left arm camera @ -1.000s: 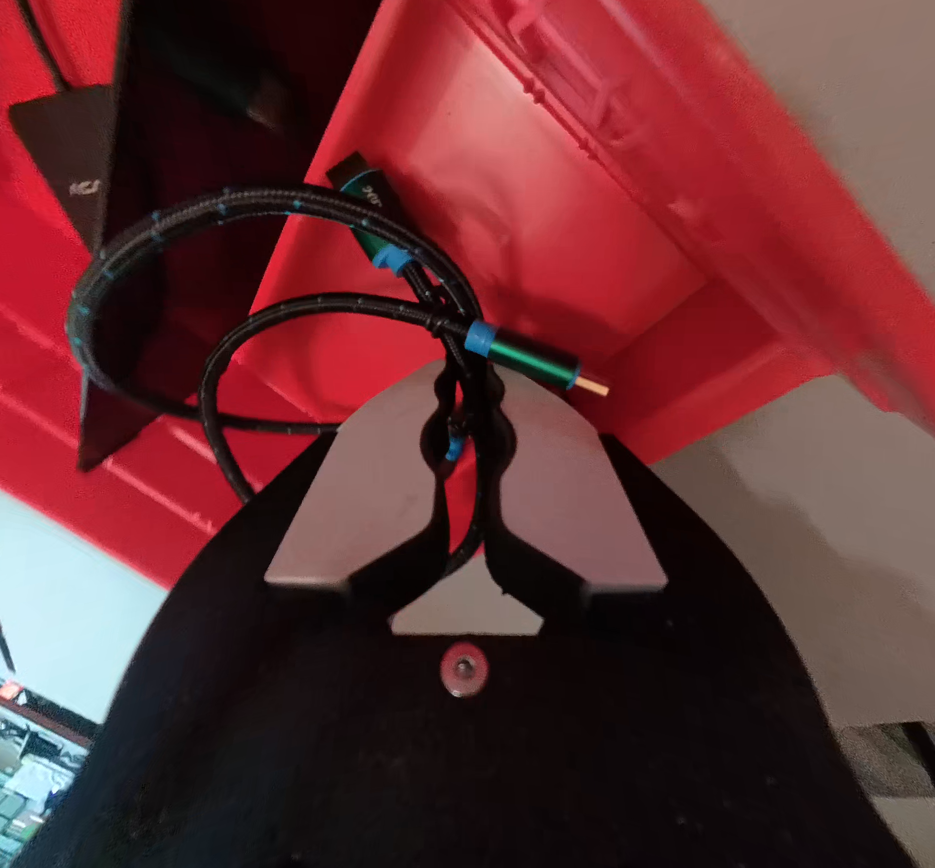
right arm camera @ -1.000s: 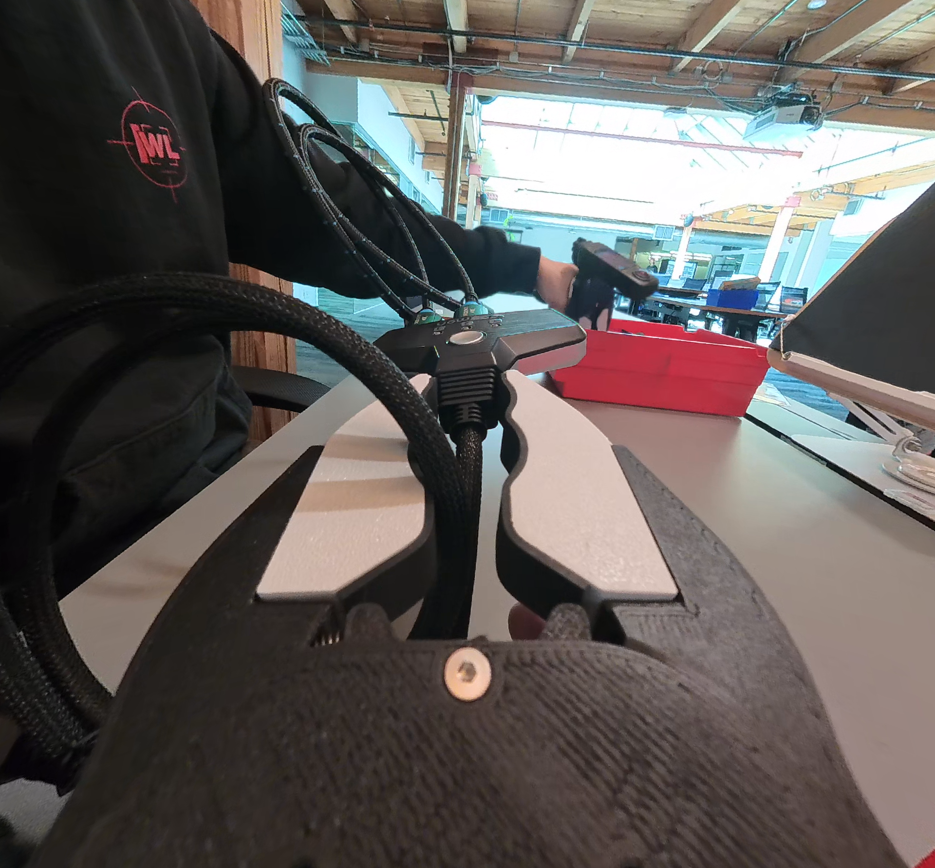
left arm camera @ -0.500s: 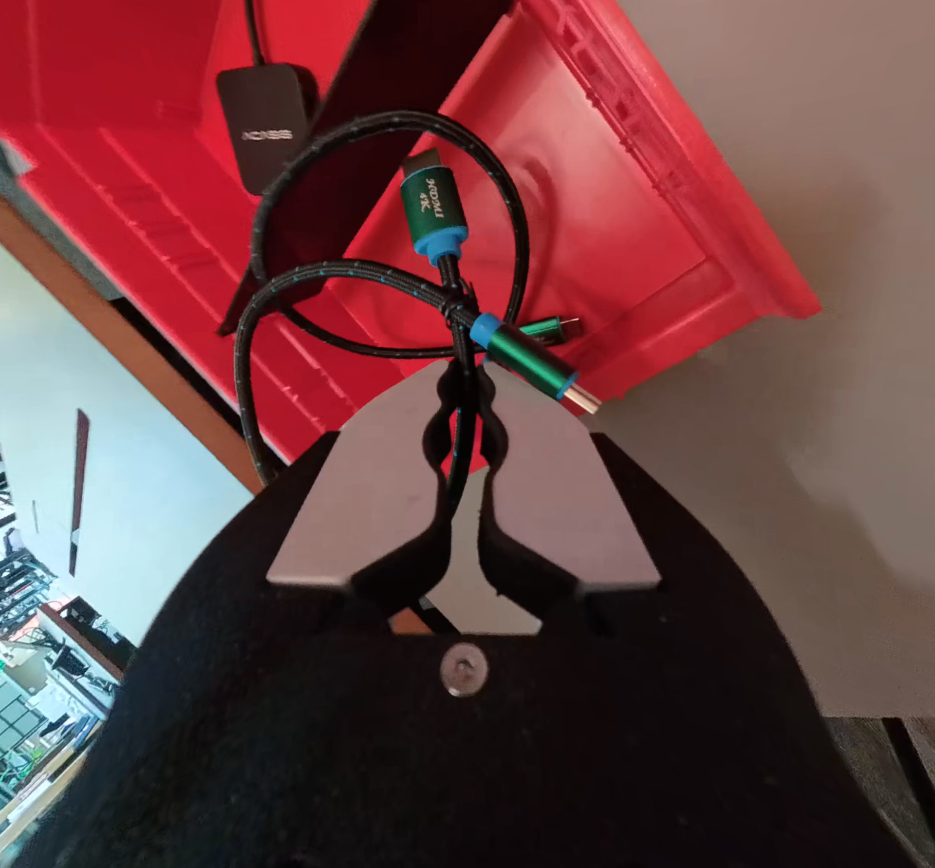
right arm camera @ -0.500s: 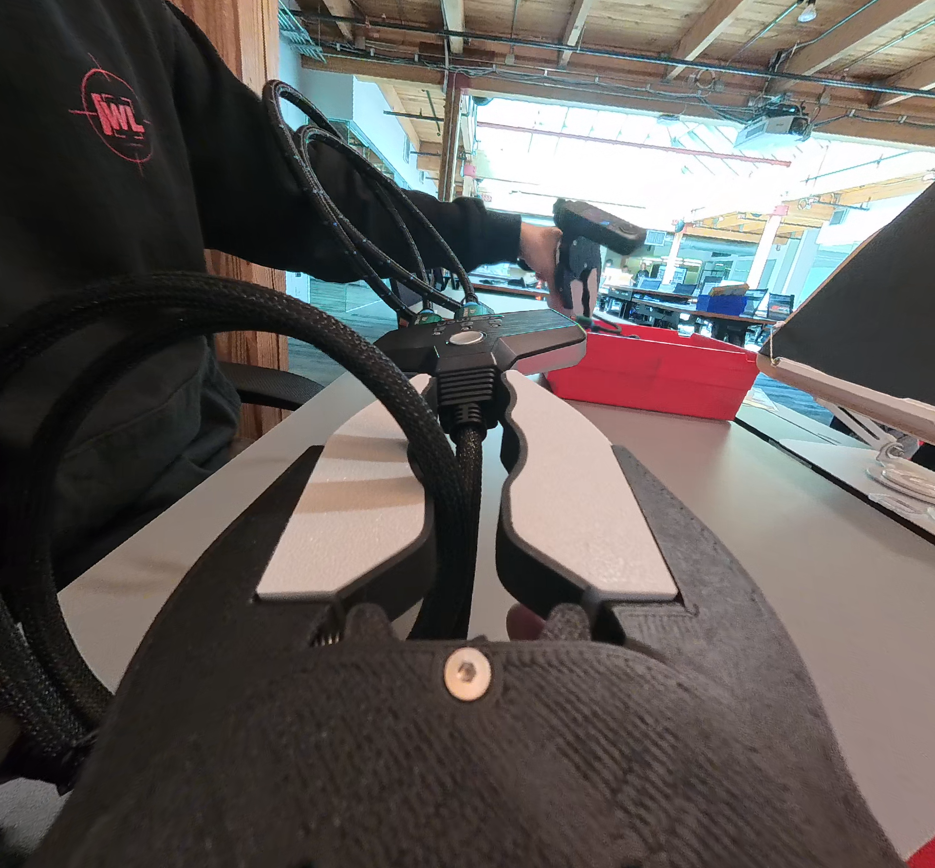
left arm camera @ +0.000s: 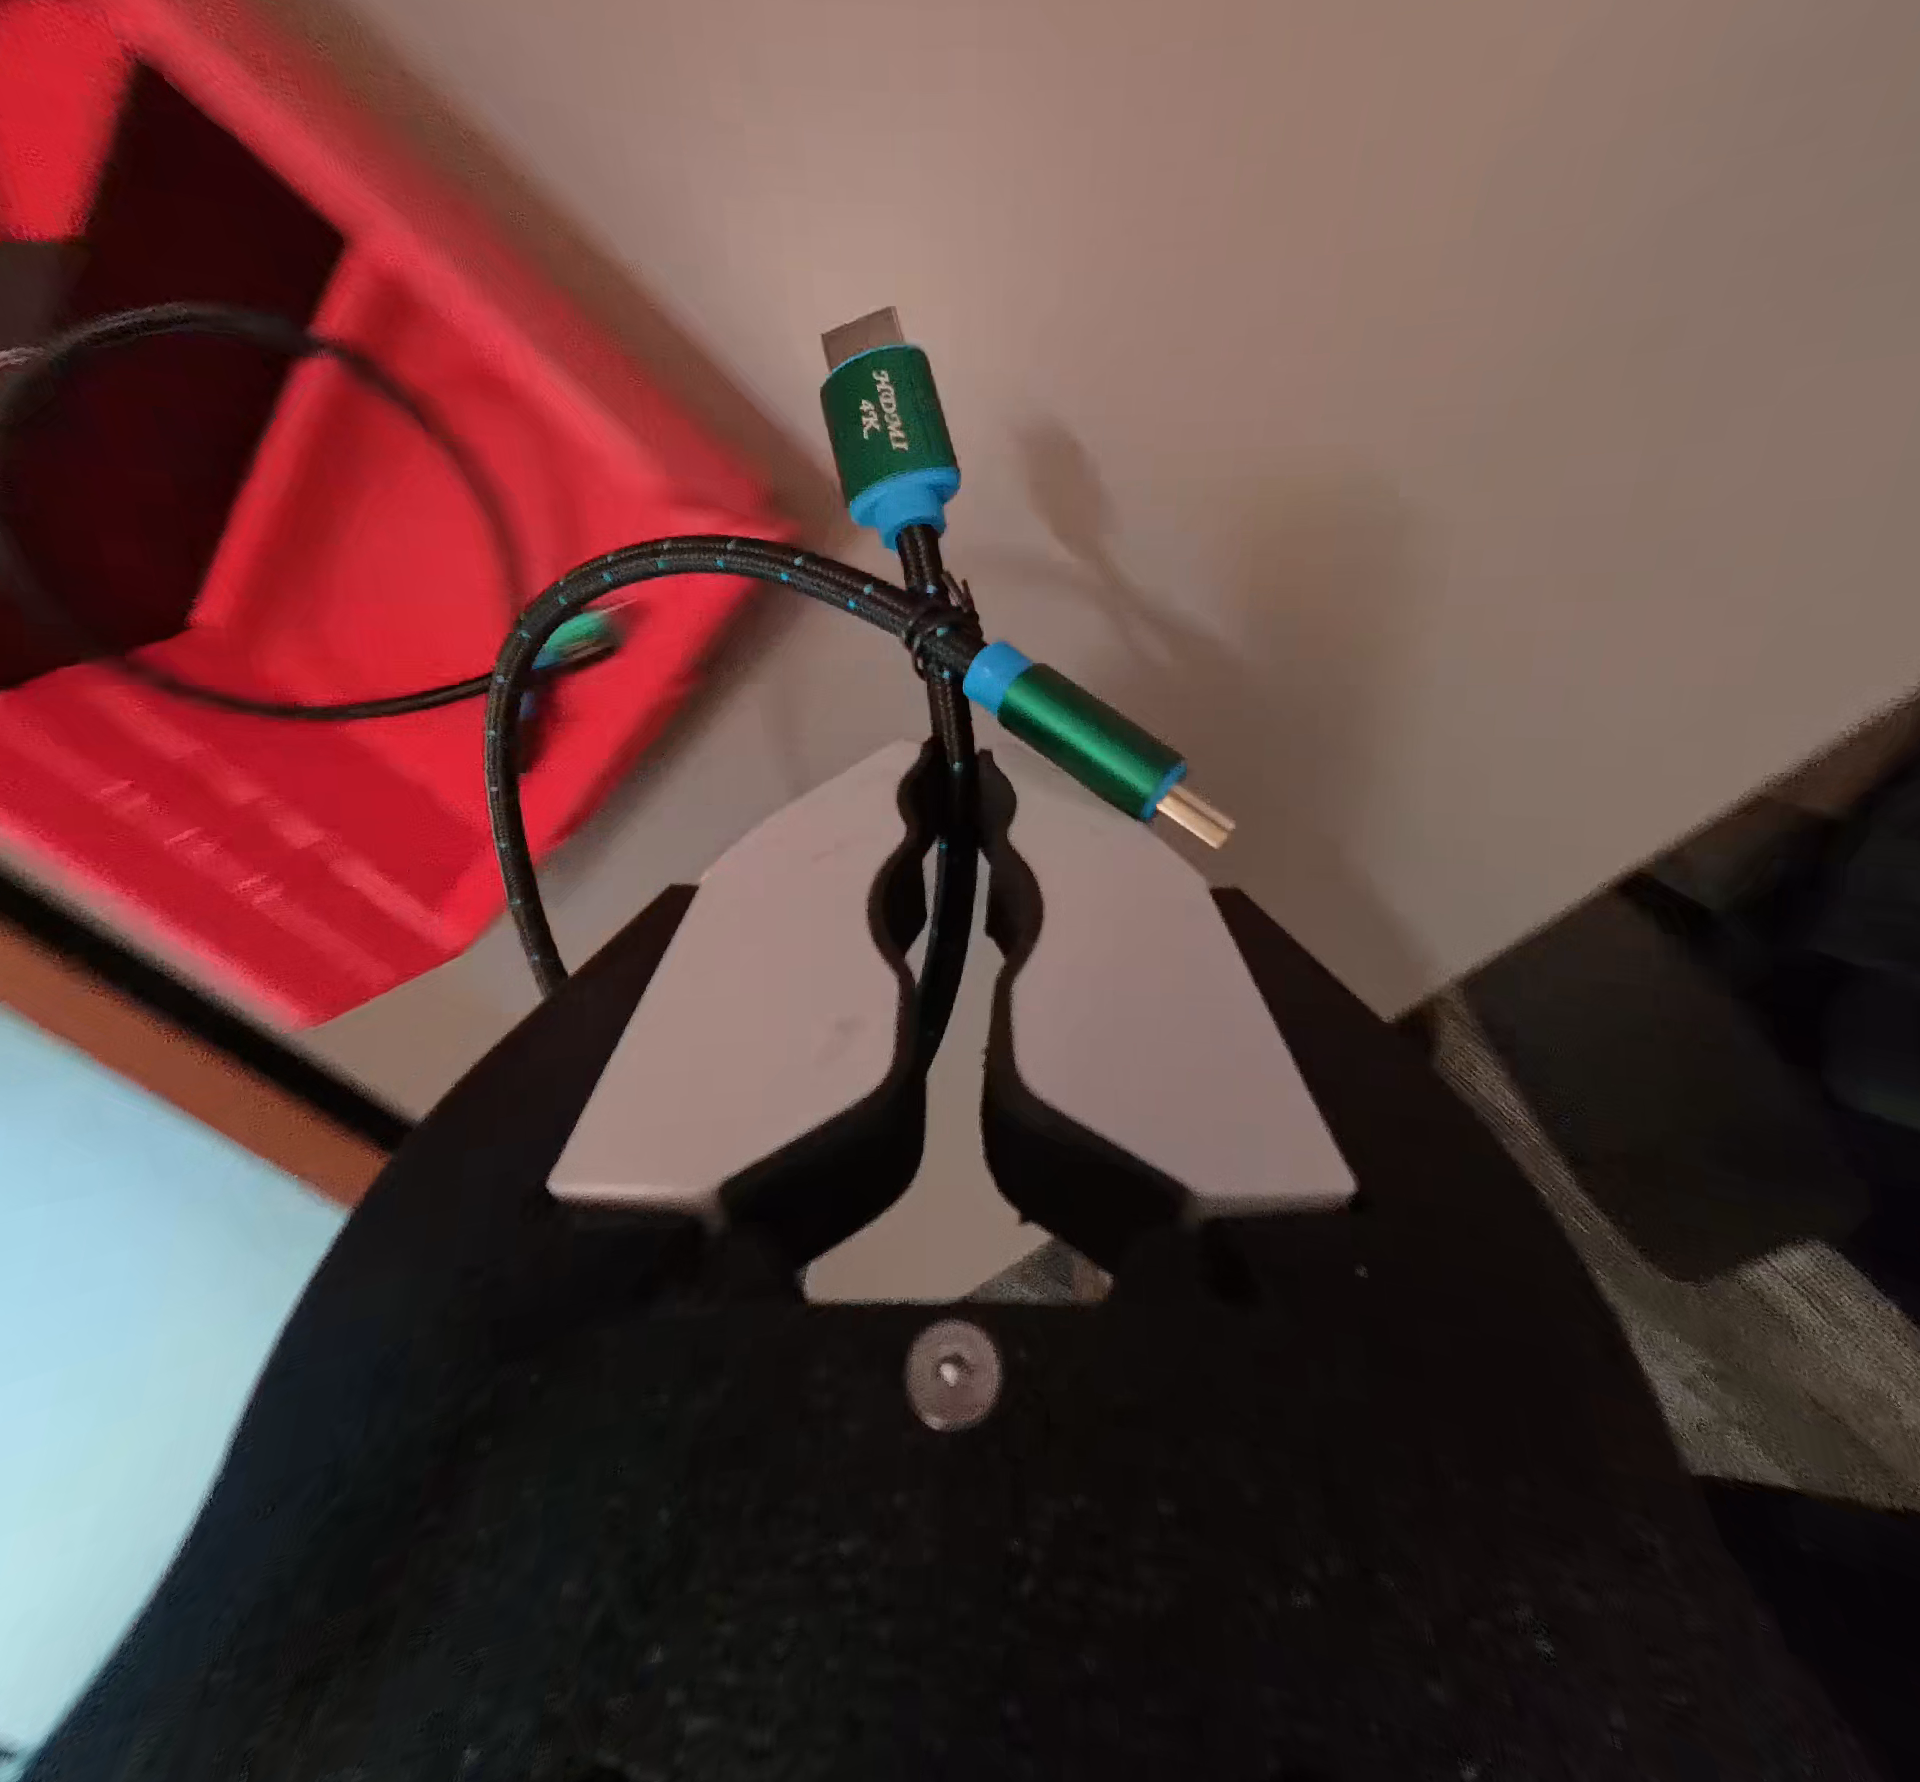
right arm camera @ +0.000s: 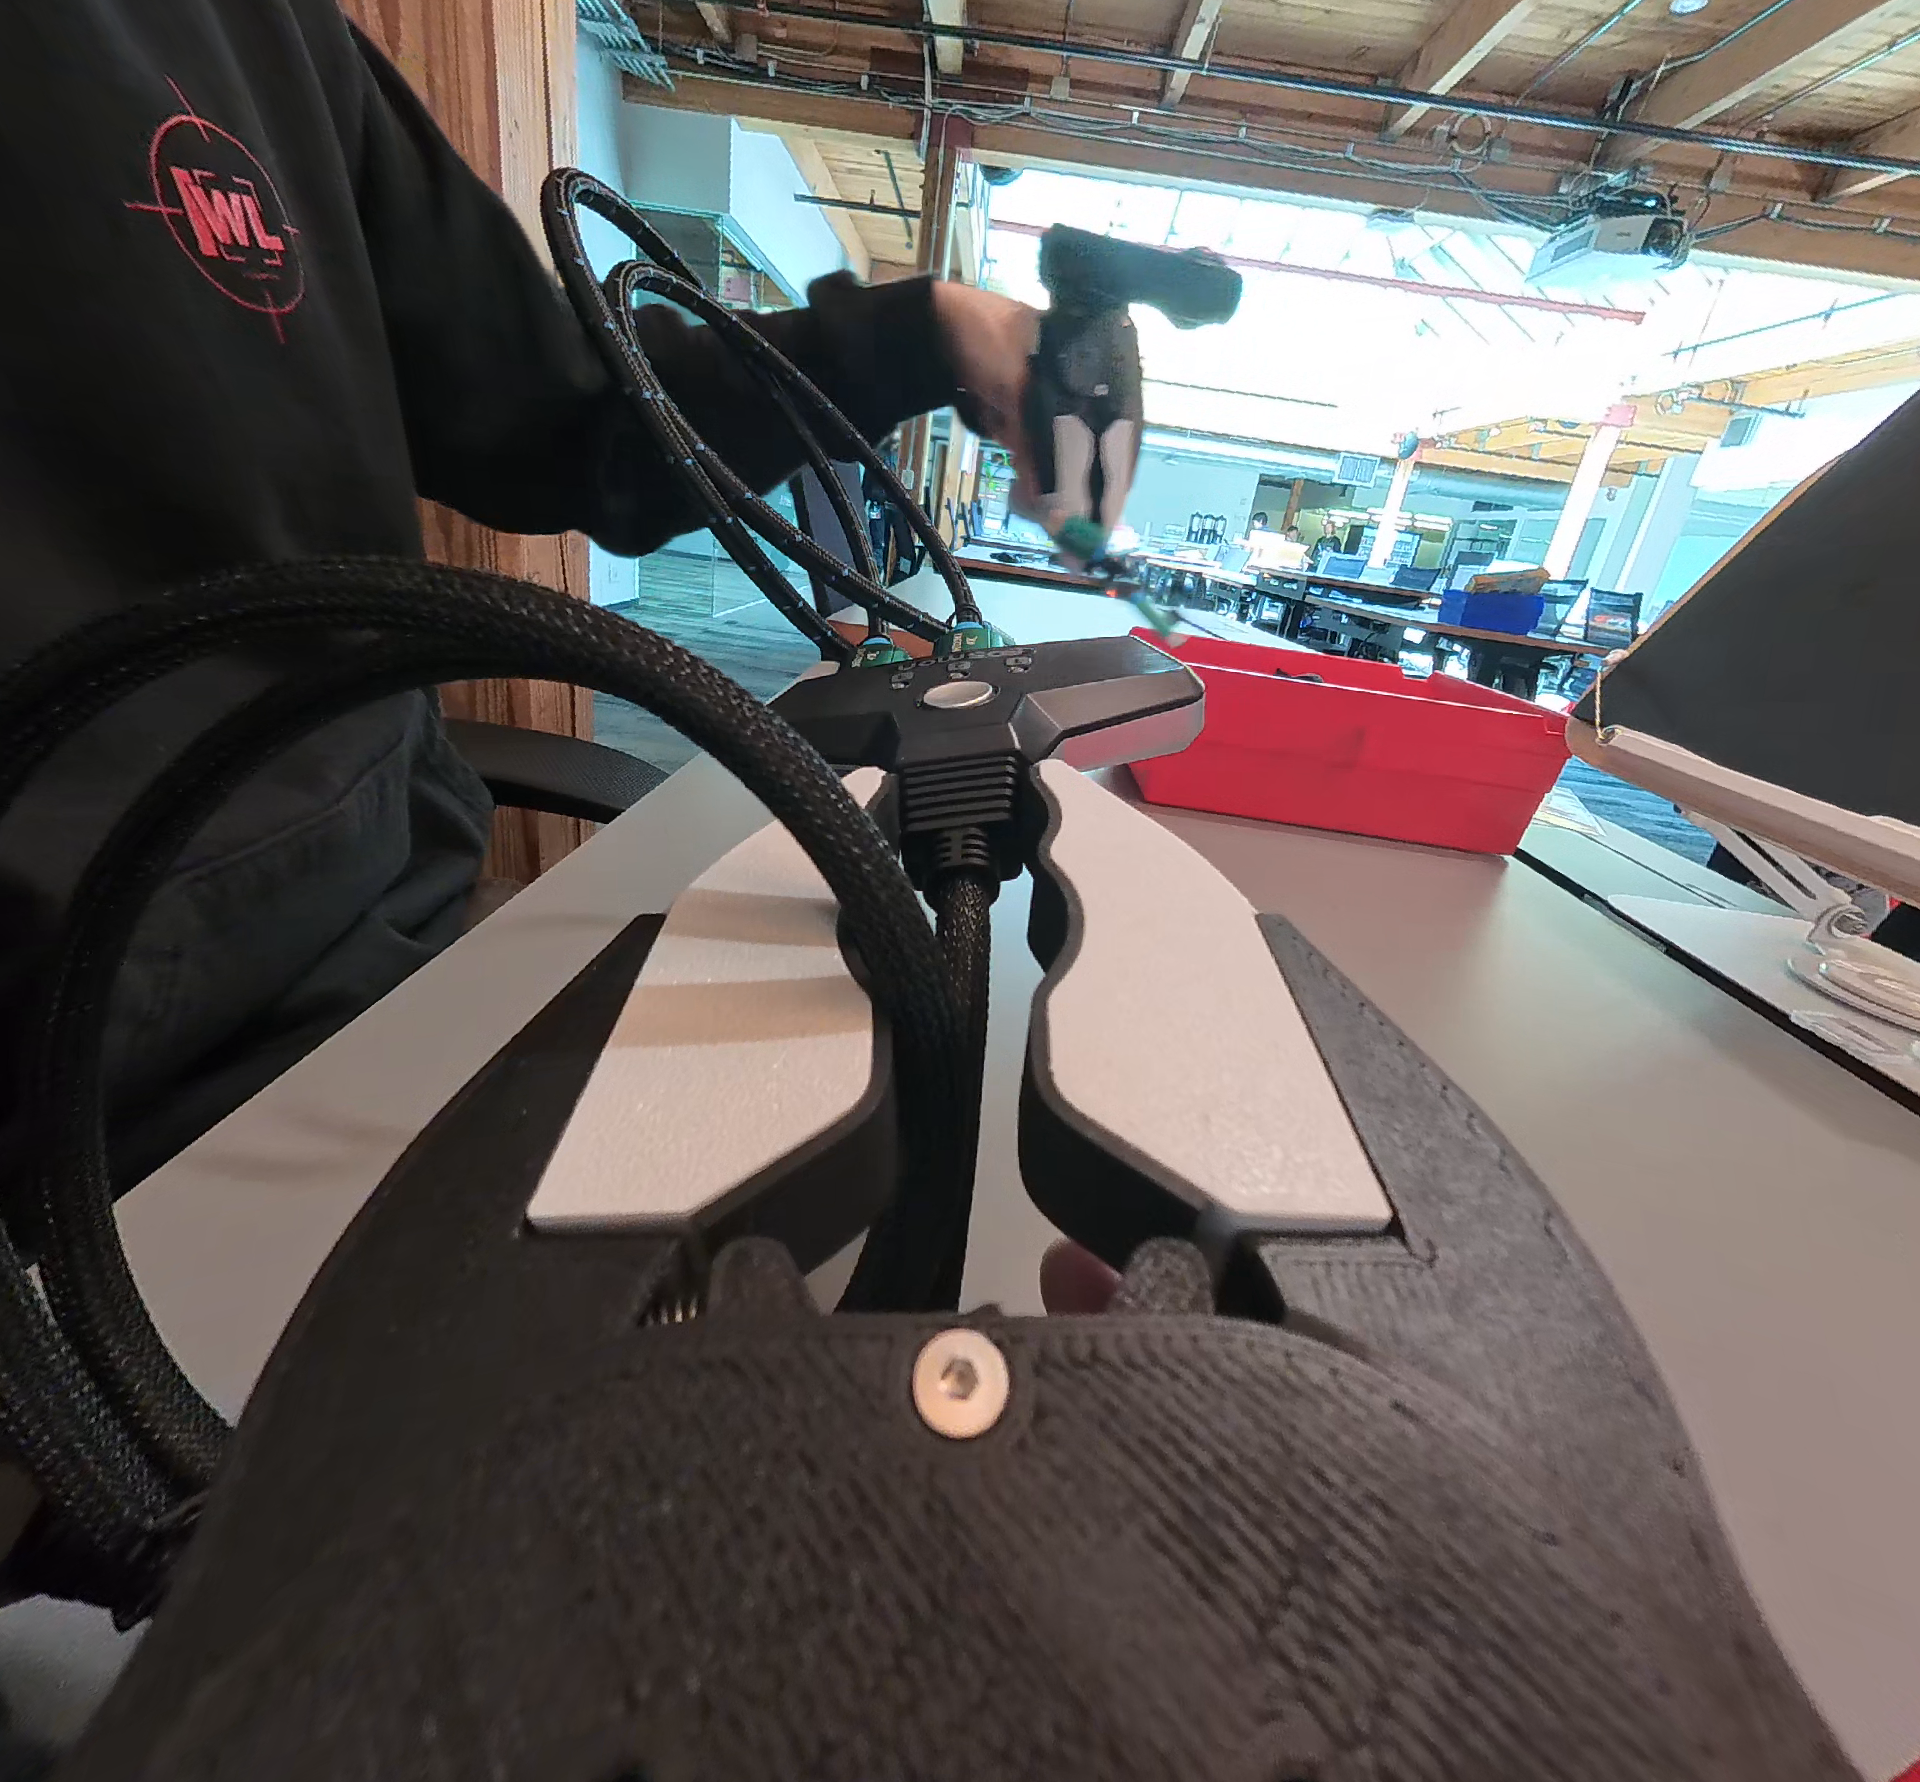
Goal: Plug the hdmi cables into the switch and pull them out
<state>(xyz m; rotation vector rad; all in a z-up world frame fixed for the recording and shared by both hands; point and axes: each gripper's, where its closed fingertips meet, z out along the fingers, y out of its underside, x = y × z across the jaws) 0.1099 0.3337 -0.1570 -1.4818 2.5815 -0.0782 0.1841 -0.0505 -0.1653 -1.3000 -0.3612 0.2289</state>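
The left wrist view looks steeply down, close above the pale grey tabletop (left arm camera: 1351, 226). The right wrist view sits low, facing level across it. Both share the red plastic bin (left arm camera: 343, 589) (right arm camera: 1340, 756).

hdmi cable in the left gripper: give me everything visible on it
The cable is short, black braid flecked blue, bundled in a loop and tied where its ends cross. Both plugs have green metallic shells, blue collars and bare tips, unplugged. The left gripper is shut on it below the tie, holding it over the table beside the red bin.
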